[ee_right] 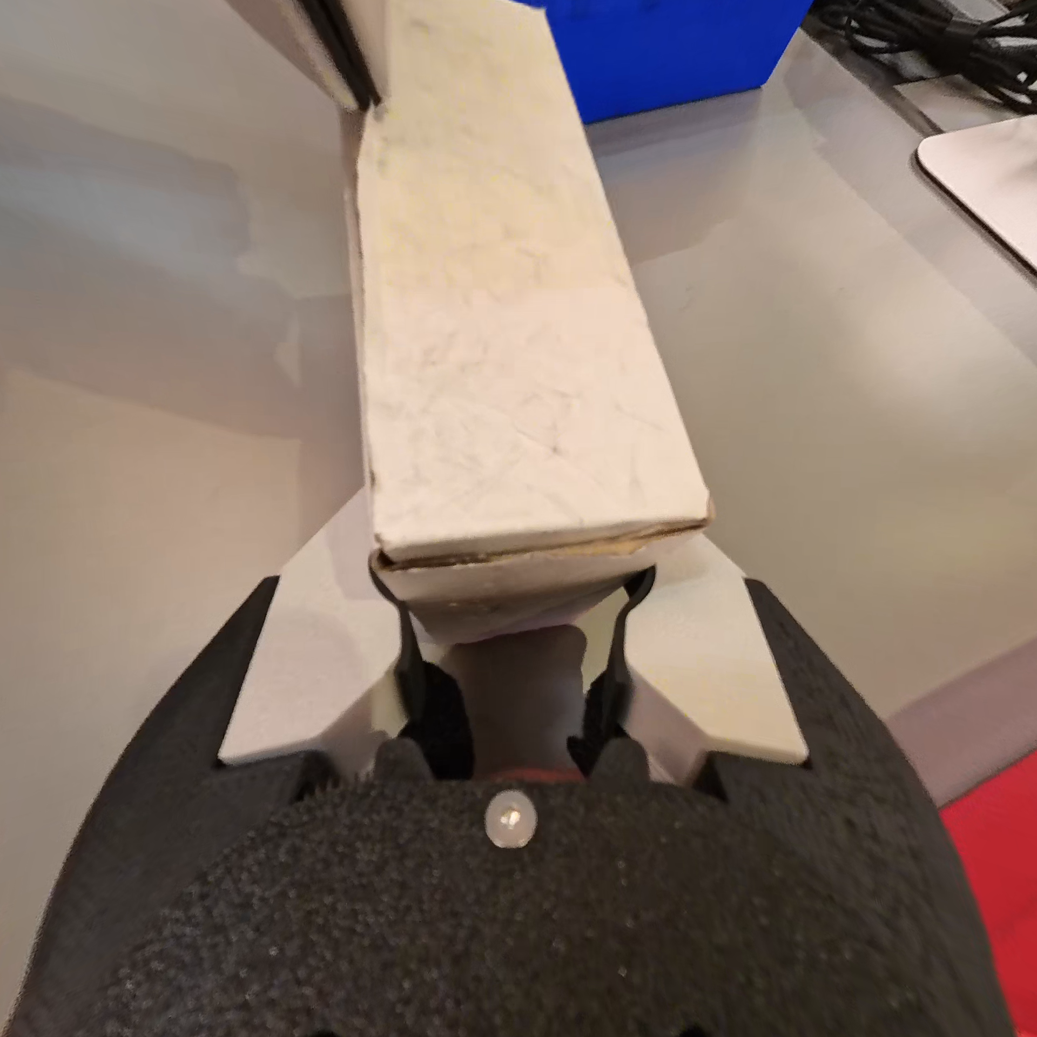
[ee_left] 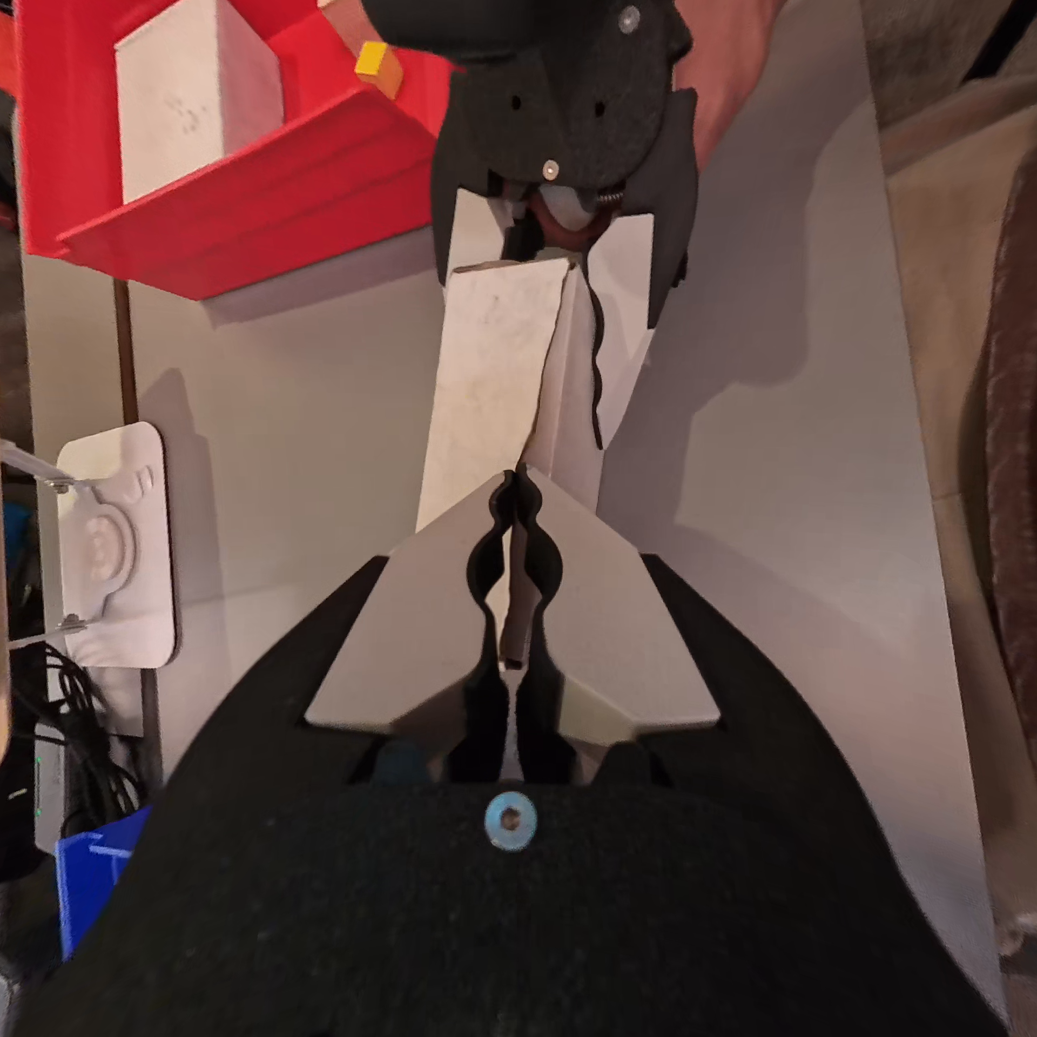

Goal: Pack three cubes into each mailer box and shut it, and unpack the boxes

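A white mailer box (ee_left: 494, 348) is held closed between both grippers above the grey table (ee_left: 280, 393). My left gripper (ee_left: 516, 482) is shut on a thin cardboard edge at the box's near end. My right gripper (ee_left: 553, 269) grips the far end, one finger on each side. In the right wrist view the box (ee_right: 494, 336) runs away from me, my right gripper (ee_right: 513, 589) is shut on its near end, and the left gripper (ee_right: 353, 73) pinches the far end. A yellow-orange cube (ee_left: 379, 67) lies in the red bin (ee_left: 252, 224). What is inside the held box is hidden.
A second white box (ee_left: 168, 112) stands in the red bin at the upper left. A blue bin (ee_right: 673, 56) sits beyond the box's far end. A white plate (ee_left: 118, 544) and black cables (ee_right: 954, 45) lie at the table's edge. A hand (ee_left: 724, 84) holds the right gripper. My hands' fingertips stand some 10 cm from each other.
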